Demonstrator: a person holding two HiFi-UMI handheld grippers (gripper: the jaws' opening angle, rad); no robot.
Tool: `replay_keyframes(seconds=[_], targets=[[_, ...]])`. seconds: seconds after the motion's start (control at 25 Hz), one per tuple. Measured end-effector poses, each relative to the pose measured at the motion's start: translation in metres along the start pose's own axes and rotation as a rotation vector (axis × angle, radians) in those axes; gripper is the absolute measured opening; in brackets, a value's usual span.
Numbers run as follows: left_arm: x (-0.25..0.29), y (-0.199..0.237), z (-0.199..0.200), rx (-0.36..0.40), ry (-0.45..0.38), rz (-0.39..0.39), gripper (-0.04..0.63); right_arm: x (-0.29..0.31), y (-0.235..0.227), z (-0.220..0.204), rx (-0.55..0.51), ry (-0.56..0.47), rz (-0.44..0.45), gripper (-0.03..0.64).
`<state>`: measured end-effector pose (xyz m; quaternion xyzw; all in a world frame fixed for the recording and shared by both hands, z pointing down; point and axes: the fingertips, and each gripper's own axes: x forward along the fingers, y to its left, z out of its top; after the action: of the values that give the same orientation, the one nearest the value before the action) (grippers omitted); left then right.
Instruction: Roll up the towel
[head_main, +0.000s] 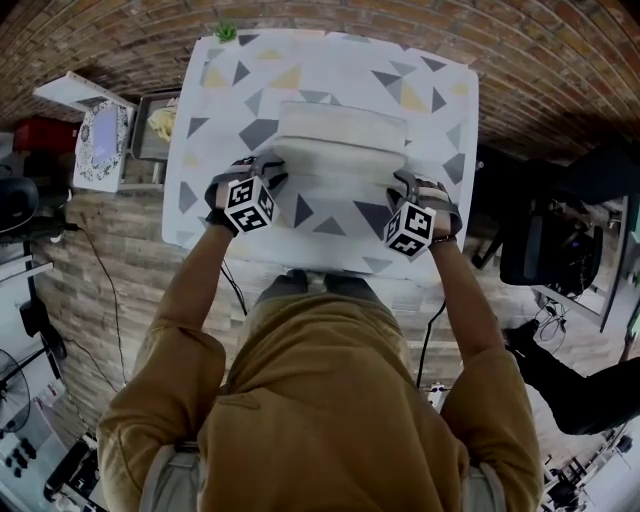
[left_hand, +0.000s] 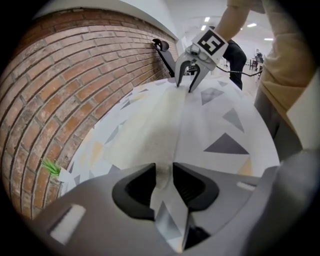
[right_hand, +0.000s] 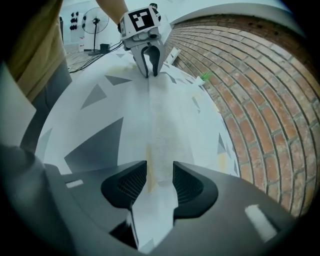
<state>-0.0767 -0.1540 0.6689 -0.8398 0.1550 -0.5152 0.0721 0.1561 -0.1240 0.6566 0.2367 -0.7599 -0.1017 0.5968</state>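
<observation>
Pale towel (head_main: 340, 160) lies spread mid-table on the patterned cloth (head_main: 440, 110), near edge twd the person; left gripper (left_hand: 164, 172) has jaws almost together, pinching the near-left corner, & right gripper (right_hand: 160, 170) is likewise narrow, clamped on the near-right corner w/ fabric filling the gap. Looks thin, soft & light, prob no stiffness, so it shd sag between the two holds & could drag the cloth underneath. Best hold is both ends of that near edge, as now, kept taut so the roll starts even
</observation>
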Motion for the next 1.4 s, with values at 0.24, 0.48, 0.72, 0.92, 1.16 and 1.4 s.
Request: replay_keyframes(seconds=[0.24,0.48,0.72,0.92,1.16,1.4], targets=[[0.0,0.001,-0.002,0.007,-0.001,0.004,0.158,0.001,0.003,-0.001,0.009,-0.002,0.027,0.149],[0.0,-0.002,-0.003,-0.015,-0.016,-0.049,0.125,0.003,0.011,-0.003,0.064,-0.021,0.143,0.08],[-0.003,0.0,-0.002,-0.062,-0.033,-0.058,0.089,0.003,0.01,-0.003,0.093,-0.019,0.165,0.043],[-0.013,-0.007,0.001,-0.094,-0.055,-0.047,0.083,-0.005,0.015,-0.002,0.1,-0.026,0.152,0.032],[-0.04,-0.017,0.009,-0.157,-0.109,-0.03,0.083,-0.033,0.021,0.002,0.167,-0.073,0.164,0.031],[-0.056,-0.011,0.016,-0.21,-0.141,-0.055,0.083,-0.044,0.005,0.006,0.242,-0.106,0.193,0.031]])
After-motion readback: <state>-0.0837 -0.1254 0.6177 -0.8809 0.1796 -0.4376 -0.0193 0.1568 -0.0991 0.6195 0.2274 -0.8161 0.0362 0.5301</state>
